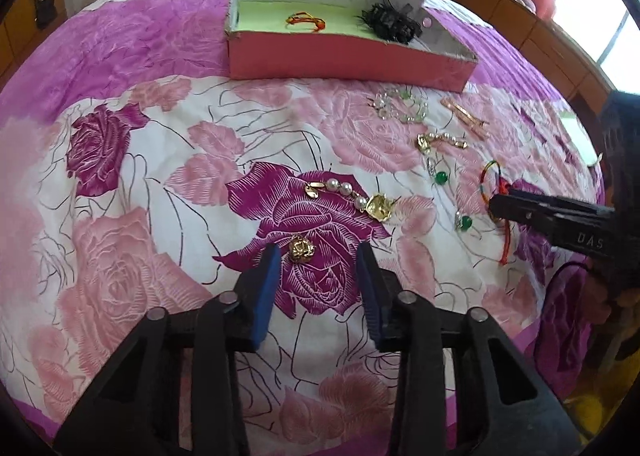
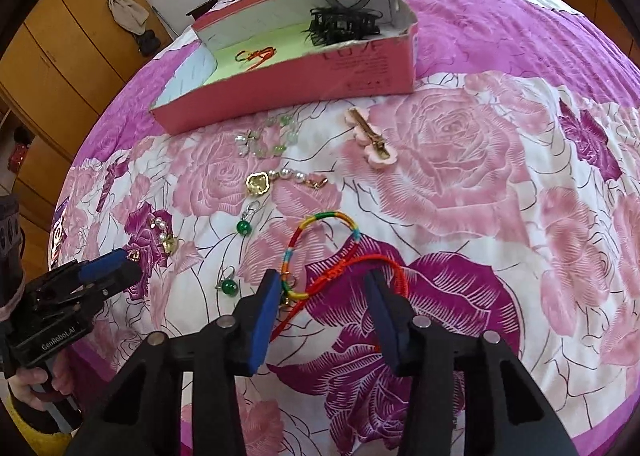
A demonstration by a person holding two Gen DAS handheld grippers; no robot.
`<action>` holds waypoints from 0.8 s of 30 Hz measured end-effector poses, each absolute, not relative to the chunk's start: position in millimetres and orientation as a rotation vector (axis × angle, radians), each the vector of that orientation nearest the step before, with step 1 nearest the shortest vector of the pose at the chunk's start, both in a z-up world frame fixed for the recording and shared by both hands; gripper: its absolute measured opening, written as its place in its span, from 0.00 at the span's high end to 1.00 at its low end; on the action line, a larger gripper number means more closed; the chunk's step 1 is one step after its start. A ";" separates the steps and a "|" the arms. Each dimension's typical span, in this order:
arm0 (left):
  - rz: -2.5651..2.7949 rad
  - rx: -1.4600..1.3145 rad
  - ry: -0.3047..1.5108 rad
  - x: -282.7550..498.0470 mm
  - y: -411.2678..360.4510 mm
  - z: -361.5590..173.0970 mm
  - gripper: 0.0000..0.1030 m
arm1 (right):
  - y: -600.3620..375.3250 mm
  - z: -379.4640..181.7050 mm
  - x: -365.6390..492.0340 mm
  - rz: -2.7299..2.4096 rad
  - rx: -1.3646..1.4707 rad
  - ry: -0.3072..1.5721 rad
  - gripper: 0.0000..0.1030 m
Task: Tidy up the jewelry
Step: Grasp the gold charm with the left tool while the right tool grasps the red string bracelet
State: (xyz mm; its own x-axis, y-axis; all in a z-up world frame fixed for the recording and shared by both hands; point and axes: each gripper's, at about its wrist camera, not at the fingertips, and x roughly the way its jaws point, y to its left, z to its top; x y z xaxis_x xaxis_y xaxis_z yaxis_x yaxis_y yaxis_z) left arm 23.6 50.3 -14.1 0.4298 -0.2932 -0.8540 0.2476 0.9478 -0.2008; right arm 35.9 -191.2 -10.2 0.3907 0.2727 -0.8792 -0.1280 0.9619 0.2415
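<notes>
Blue-padded and black-framed, the left gripper (image 1: 318,256) is hovering with its jaws apart around a small gold rose-shaped charm (image 1: 302,249) lying on the pink floral bedspread (image 1: 132,183), pads not touching it. Beyond it, a pearl-and-gold bracelet (image 1: 350,197) is resting. The right gripper (image 2: 322,288) is standing open astride a rainbow braided cord bracelet (image 2: 320,240) and its red string (image 2: 360,266). Farther ahead, a pink cardboard box (image 2: 288,89) is sitting.
</notes>
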 end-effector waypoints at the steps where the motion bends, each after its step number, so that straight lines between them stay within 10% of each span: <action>1: -0.334 -0.036 1.076 24.1 49.1 -16.1 0.76 | -190.9 -11.0 36.4 0.257 0.140 1.145 0.55; 10: -0.313 -0.042 1.082 30.5 52.4 -24.9 0.95 | -192.7 -18.0 40.6 0.267 0.162 1.162 0.67; 24: -0.329 -0.050 1.029 21.1 52.5 -5.2 0.95 | -205.0 -0.6 31.2 0.309 0.224 1.096 0.92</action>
